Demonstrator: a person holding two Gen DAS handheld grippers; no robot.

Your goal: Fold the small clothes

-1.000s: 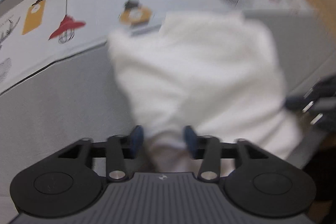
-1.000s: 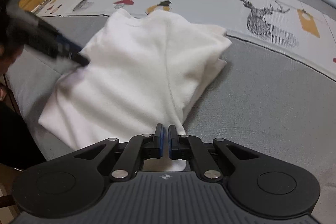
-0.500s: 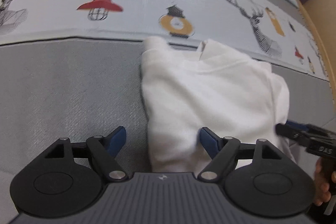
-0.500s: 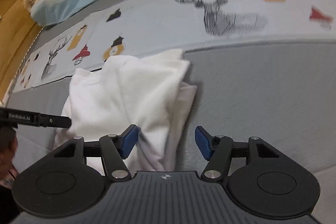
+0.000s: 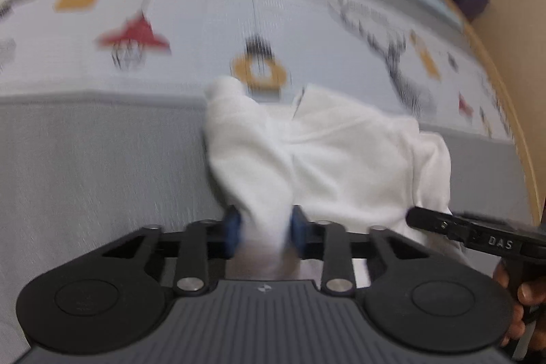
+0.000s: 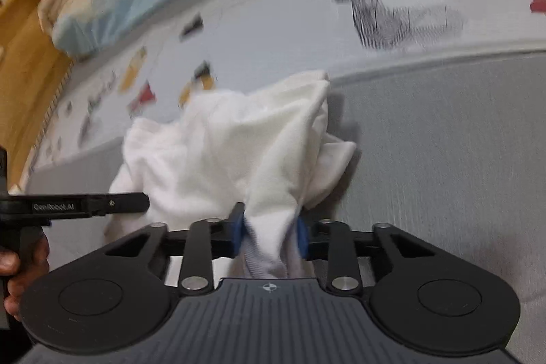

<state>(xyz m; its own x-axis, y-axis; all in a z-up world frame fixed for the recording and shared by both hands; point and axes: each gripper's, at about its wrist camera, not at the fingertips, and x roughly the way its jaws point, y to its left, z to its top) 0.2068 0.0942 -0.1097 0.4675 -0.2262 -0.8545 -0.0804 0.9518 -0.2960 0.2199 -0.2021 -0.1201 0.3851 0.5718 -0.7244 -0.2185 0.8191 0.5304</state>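
Both sets of jaws went from wide open to closing; my left gripper and right gripper each pinch the shirt's hem on the bed.

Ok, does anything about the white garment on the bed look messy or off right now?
Yes. The white garment is bunched and rumpled on the grey bedcover, with a loose flap sticking out on its right side. Both the left gripper and right gripper are closing on pinched-up cloth at its near edge.
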